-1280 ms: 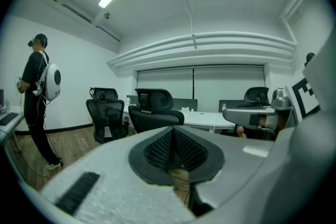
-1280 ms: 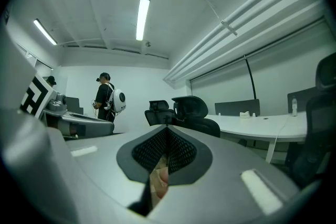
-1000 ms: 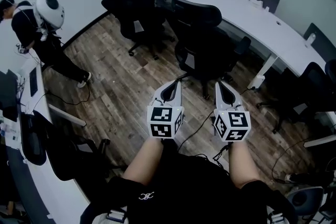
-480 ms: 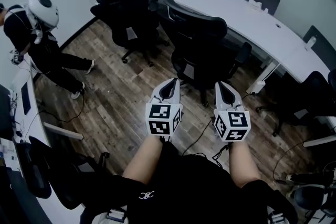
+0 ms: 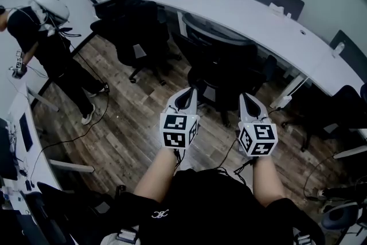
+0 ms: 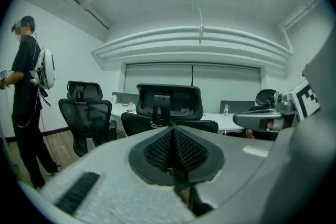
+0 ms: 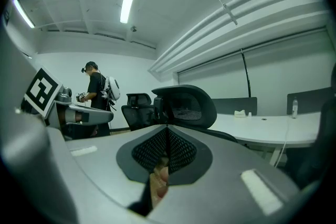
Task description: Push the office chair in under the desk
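A black office chair [image 5: 221, 63] stands with its back towards me, in front of the curved white desk [image 5: 258, 11]. My left gripper [image 5: 186, 96] and right gripper [image 5: 248, 100] are held side by side, both shut and empty, pointing at the chair's lower back. In the left gripper view the chair [image 6: 169, 105] stands straight ahead, a short way beyond the shut jaws [image 6: 173, 150]. From the right gripper [image 7: 167, 153] the chair's mesh headrest [image 7: 188, 105] shows just ahead, with the desk [image 7: 262, 127] to its right. I cannot tell whether either gripper touches the chair.
A second black chair [image 5: 129, 26] stands left of the first. A person [image 5: 49, 37] with a white backpack stands at the far left by another desk [image 5: 23, 146]. Cables [image 5: 74, 135] trail over the wood floor. More chairs [image 5: 335, 106] sit at the right.
Both grippers have moved forward together towards the chair and desk, which now look nearer. The person at the left has shifted stance.
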Demonstrator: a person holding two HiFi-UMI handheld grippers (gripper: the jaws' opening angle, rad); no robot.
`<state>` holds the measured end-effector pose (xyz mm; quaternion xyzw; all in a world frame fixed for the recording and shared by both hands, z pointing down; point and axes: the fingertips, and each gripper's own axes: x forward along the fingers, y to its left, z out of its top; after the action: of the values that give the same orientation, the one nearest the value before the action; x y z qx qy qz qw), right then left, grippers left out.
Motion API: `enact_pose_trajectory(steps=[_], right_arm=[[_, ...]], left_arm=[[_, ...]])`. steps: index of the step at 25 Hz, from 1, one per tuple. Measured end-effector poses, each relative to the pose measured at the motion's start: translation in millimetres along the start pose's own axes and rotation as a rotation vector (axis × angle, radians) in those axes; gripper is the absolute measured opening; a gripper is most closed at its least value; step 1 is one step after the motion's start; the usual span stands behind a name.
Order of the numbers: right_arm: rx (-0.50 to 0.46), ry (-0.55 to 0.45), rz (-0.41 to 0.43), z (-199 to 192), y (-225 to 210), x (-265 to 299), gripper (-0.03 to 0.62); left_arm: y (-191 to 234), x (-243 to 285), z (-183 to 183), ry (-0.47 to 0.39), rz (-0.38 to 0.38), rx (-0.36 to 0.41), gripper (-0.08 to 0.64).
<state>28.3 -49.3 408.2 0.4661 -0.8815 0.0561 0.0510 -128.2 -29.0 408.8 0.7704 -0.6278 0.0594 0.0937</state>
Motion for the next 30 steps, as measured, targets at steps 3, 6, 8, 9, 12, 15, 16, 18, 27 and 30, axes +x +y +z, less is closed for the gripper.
enact_pose_trajectory(steps=[3,6,8,9,12,15,16,18,27,30], right_arm=[[0.004,0.000,-0.015,5,5,21,0.006],[0.007,0.003,-0.046,5,0,39,0.006],[0.015,0.007,-0.082,2,-6,49,0.006],[0.022,0.007,-0.101,1,-9,53,0.006],[0.041,0.008,-0.144,-2,-15,64,0.006],[0.037,0.010,-0.185,-2,-18,69,0.006],[0.033,0.014,-0.192,-2,-19,71,0.006],[0.013,0.026,-0.194,-2,-18,75,0.006],[-0.131,0.147,-0.190,-16,-34,87,0.071],[-0.183,0.187,-0.205,-22,-52,93,0.100]], left_arm=[[24,16,7,0.007,-0.023,0.023,0.009],[46,32,10,0.012,-0.040,0.069,0.009],[62,44,10,0.024,-0.056,0.098,0.009],[69,50,10,0.028,-0.064,0.109,0.008],[87,64,10,0.035,-0.091,0.142,0.009],[97,75,12,0.044,-0.116,0.198,0.008],[99,78,13,0.043,-0.121,0.213,0.008],[102,83,15,0.037,-0.135,0.235,0.008],[131,121,18,0.032,-0.164,0.316,0.051],[142,141,19,0.041,-0.182,0.360,0.088]])
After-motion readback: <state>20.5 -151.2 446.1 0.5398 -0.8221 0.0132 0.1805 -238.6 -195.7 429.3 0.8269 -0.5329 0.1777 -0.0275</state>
